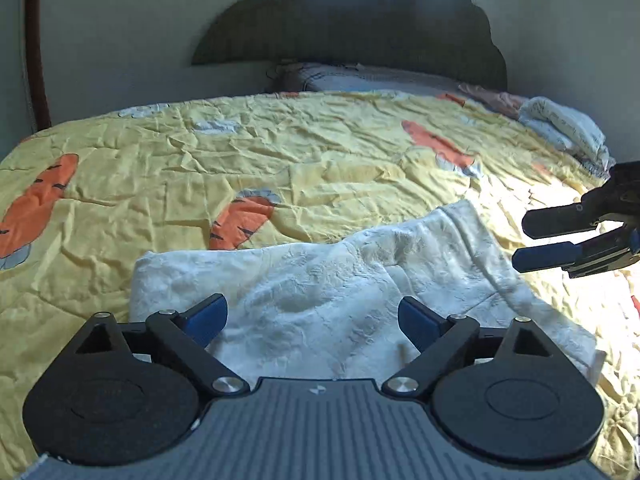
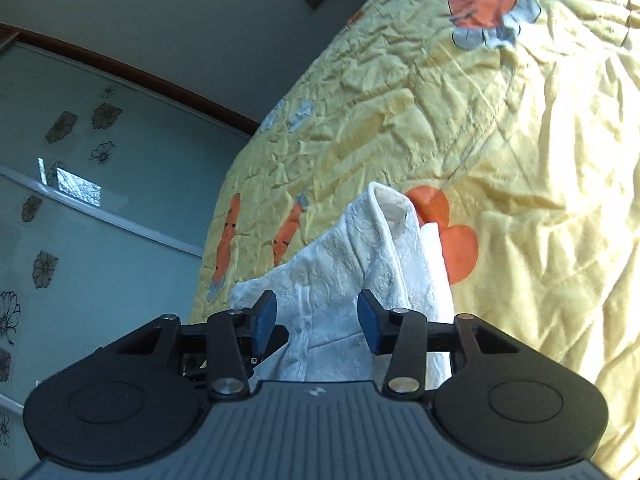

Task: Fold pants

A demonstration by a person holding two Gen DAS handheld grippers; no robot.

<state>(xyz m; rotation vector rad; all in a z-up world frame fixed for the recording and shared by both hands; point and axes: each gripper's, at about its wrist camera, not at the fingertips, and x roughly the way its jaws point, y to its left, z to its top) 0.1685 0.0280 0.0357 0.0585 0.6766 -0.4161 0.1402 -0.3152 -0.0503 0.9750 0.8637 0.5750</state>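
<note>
White textured pants (image 1: 320, 292) lie bunched and partly folded on a yellow bedspread with carrot prints (image 1: 280, 152). My left gripper (image 1: 314, 318) hovers over their near edge, open wide, its blue pads clear of the cloth. My right gripper (image 1: 520, 240) reaches in from the right edge, just beyond the pants' right side, jaws parted with nothing between them. In the right wrist view the right gripper (image 2: 316, 318) stands open above the pants (image 2: 360, 260), whose folded edge rises in a ridge ahead. The cloth shows through the gap, and the pads do not press on it.
A dark scalloped headboard (image 1: 352, 28) stands at the far end of the bed, with a pillow (image 1: 360, 78) below it and a folded white quilt (image 1: 560, 128) at the back right. Glass wardrobe doors with flower decals (image 2: 80, 200) run along the bed's side.
</note>
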